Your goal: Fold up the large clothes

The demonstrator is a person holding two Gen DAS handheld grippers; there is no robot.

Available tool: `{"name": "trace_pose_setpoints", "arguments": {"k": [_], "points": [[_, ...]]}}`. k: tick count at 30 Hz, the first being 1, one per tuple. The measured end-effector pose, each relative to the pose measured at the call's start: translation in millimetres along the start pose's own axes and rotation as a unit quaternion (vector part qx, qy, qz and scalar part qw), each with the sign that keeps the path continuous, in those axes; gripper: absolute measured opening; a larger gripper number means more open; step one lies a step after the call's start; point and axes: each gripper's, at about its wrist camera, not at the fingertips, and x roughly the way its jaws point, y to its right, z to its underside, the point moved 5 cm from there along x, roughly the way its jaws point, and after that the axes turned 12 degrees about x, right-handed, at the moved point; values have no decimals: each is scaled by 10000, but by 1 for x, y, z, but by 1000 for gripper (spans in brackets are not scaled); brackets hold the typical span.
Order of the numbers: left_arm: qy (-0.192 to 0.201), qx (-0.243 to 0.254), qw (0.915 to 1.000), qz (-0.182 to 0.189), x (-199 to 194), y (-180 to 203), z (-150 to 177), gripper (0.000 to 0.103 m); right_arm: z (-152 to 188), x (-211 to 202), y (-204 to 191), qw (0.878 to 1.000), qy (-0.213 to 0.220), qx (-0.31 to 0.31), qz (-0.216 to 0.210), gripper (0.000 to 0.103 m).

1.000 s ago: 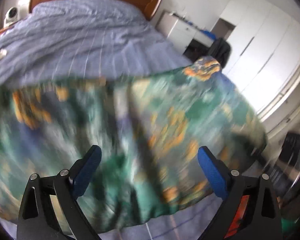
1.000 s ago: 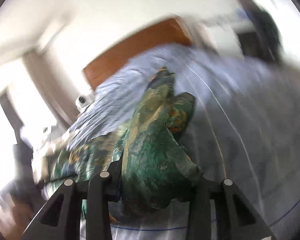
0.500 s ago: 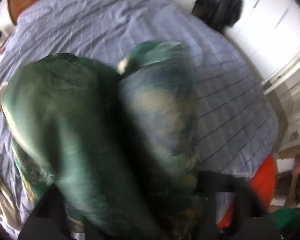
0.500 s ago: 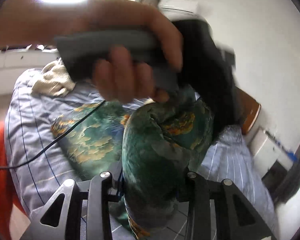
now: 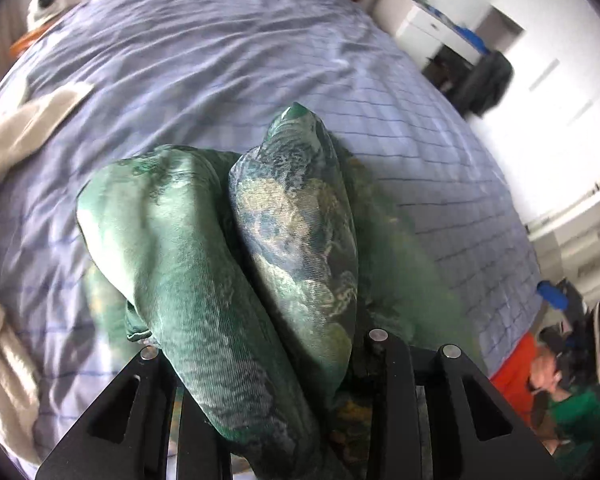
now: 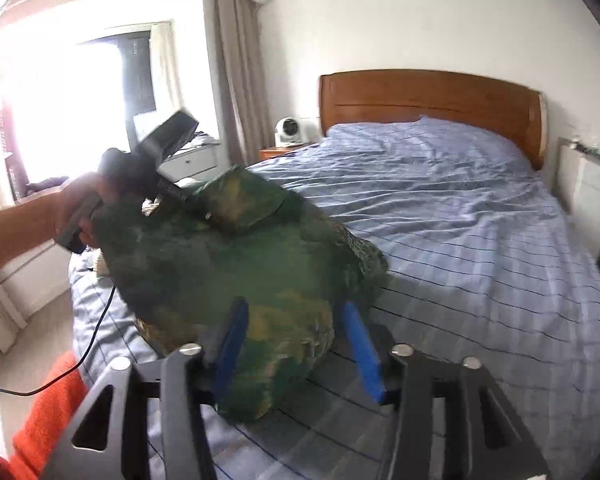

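Right gripper (image 6: 296, 344): black triangular-cutout frames, silver screw heads, blue finger pads (image 6: 231, 344). Left gripper (image 5: 260, 360): same black frame and screws. Left hand (image 6: 80, 208): grey handle, black cable trailing, green sleeve edge seen.

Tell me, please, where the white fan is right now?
In the right wrist view the fan stands on the nightstand, left of the headboard and right of the curtain.

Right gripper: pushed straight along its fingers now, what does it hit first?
The green patterned garment, which bulges right ahead of the right gripper and sits between its opening jaws. Behind that, probably the blue checked bedspread; depth is unclear.
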Motion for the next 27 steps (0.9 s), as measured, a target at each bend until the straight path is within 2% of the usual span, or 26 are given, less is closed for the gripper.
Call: {"name": "trace_pose_setpoints", "arguments": {"k": [2,6,9,11,13,16,19,22,25,27], "points": [[49,-177,9998,-5,3,-18,14,31,-5,23,-18,9996,-136,-27,-263,48],[196,-507,9981,279,16,-40,31,35,7,78,-50,9943,-693,-121,-797,48],[227,-740,9962,403,36,-54,39,44,43,141,-50,9868,-1489,-497,-386,47],[222,-958,9938,523,56,-64,51,50,68,172,-32,9798,-1967,-161,-315,45],[365,-1089,9918,562,68,-70,61,52,70,174,-22,9802,-1920,153,-467,45],[633,-1325,9856,840,67,-78,67,52,64,173,-20,9764,-2075,310,-521,45],[648,-1286,9860,835,59,-79,62,53,40,176,-24,9684,-2396,450,-526,45],[701,-1286,9848,939,49,-80,59,56,-8,186,-31,9712,-2183,637,-708,45],[693,-1295,9838,1024,41,-82,61,58,-59,223,-40,9756,-1926,761,-726,46],[633,-1299,9841,1031,38,-83,64,59,-77,269,-48,9719,-2125,765,-670,46]]}}
